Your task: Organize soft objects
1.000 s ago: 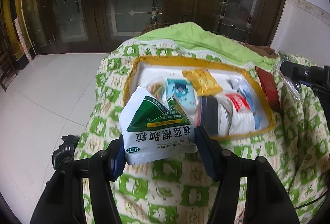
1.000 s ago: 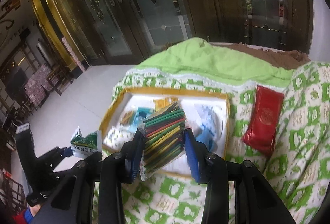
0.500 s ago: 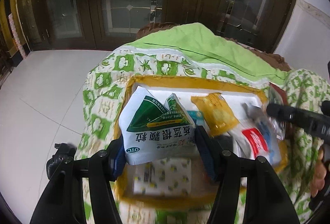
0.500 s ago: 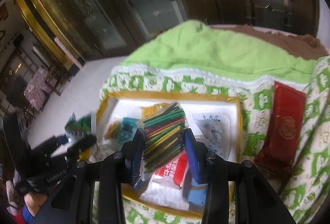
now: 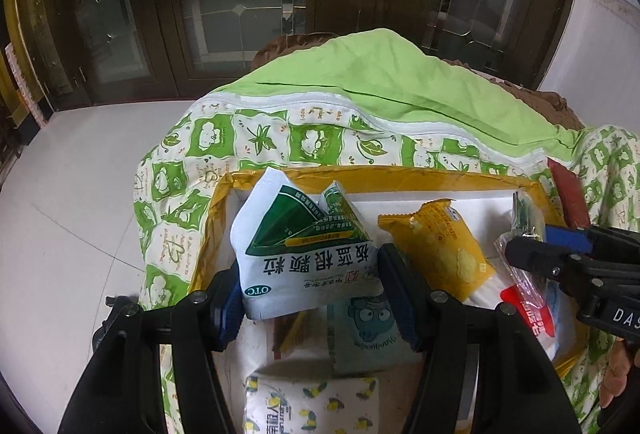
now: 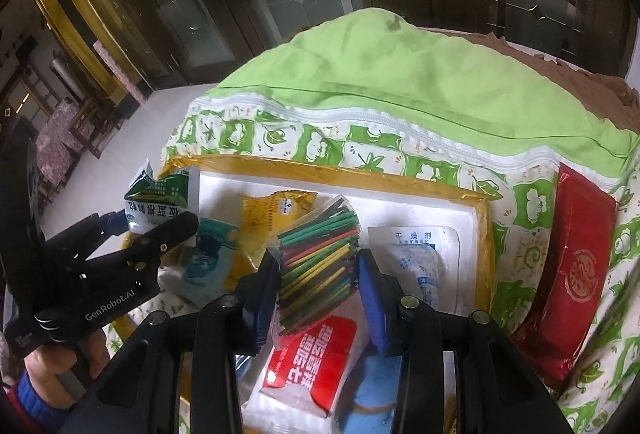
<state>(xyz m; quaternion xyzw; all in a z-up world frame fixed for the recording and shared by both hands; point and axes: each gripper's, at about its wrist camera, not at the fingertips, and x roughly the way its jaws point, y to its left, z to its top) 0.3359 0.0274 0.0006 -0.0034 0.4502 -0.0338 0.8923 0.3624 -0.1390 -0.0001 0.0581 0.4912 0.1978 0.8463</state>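
My left gripper (image 5: 310,288) is shut on a white and green medicine sachet (image 5: 308,254) and holds it over the left part of a yellow-rimmed white tray (image 5: 420,174). My right gripper (image 6: 318,284) is shut on a clear packet of coloured sticks (image 6: 318,270) and holds it over the middle of the same tray (image 6: 482,234). Several soft packets lie in the tray: a yellow snack bag (image 5: 440,246), a teal cartoon pouch (image 5: 368,330), a lemon-print tissue pack (image 5: 312,410), a red and white packet (image 6: 316,358) and a desiccant pouch (image 6: 420,258).
The tray rests on a green and white patterned quilt (image 5: 280,138) with a plain green sheet (image 5: 380,74) behind. A red packet (image 6: 568,274) lies on the quilt right of the tray. White tiled floor (image 5: 60,194) is to the left, dark glazed doors behind.
Both grippers have moved forward and lower over the tray with their packets still held. The tray contents now fill the lower part of both views.
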